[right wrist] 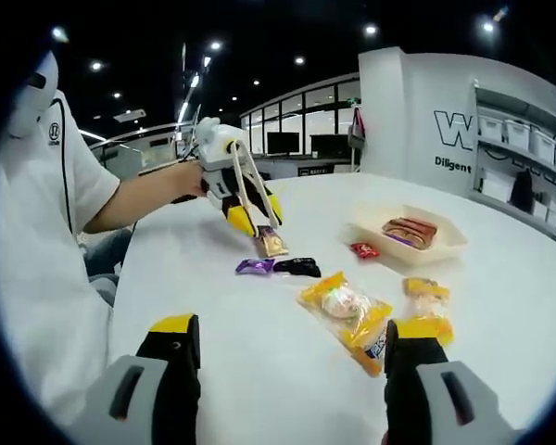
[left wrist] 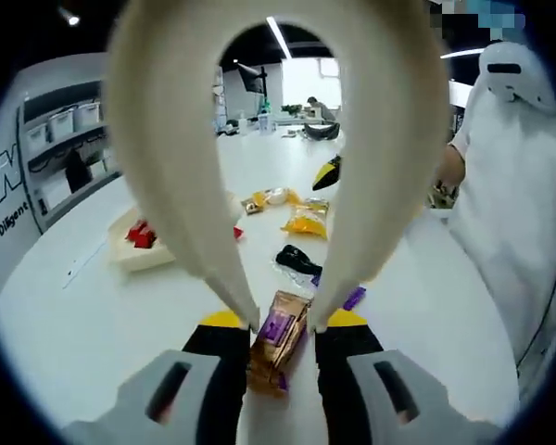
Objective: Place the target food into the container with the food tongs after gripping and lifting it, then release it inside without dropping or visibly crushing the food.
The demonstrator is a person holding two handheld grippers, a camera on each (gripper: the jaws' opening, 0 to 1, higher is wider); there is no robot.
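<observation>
My left gripper [left wrist: 284,320] is shut on cream food tongs [left wrist: 167,139], its black and yellow jaws pressing the tongs' two arms from outside. The tong tips close on a gold-brown packet with a purple label [left wrist: 280,338] down at the white table. In the right gripper view the left gripper [right wrist: 255,215] holds the tongs [right wrist: 250,190] slanted down onto that packet [right wrist: 271,243]. A cream tray [right wrist: 449,248] at the right holds a red-brown packet. My right gripper [right wrist: 292,326] is open above the table with nothing between its fingers.
Loose snacks lie between packet and tray: a purple packet [right wrist: 254,266], a black one [right wrist: 298,267], a small red one [right wrist: 363,249] and two yellow bags [right wrist: 347,311] [right wrist: 428,297]. A person in a white shirt [right wrist: 46,213] sits at the table's edge.
</observation>
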